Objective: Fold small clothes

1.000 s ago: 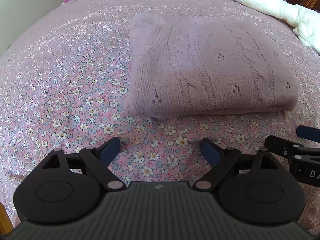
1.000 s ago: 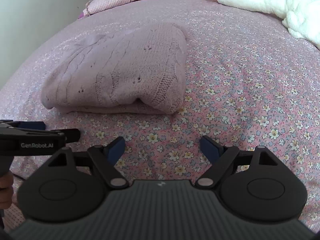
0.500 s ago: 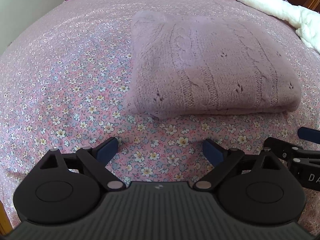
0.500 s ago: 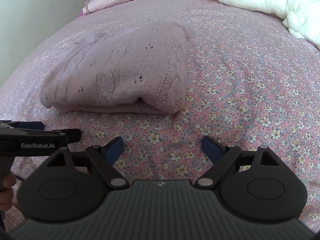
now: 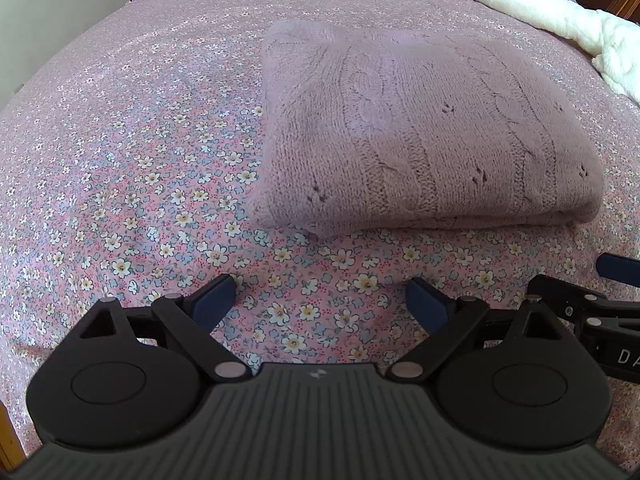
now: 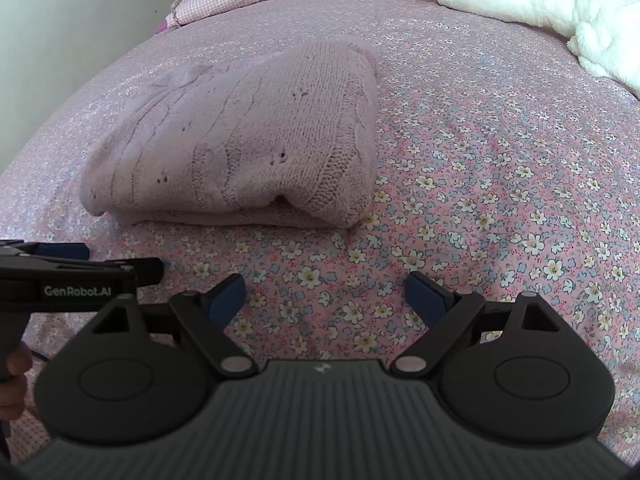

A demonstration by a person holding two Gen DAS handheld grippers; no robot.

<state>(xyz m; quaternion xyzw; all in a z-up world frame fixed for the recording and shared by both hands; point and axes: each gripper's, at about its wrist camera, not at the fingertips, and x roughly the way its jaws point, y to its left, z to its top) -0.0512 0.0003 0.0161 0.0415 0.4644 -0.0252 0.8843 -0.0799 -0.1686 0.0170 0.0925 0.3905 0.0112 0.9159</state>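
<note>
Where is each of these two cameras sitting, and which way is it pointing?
Left wrist view: sits on the left hand-held gripper, open, facing the folded sweater on the bed; the right hand-held gripper pokes in at the right edge.
Right wrist view: sits on the right hand-held gripper, open, sweater ahead-left; the left hand-held gripper and fingers show at left.
Shared: sweater, floral bedspread, plush goose.

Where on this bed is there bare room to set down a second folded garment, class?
Bare floral bedspread lies left of the folded sweater, toward the wall. Another free patch lies between the sweater's right edge and the plush goose. The near strip is crowded: the open left gripper and open right gripper sit there.
</note>
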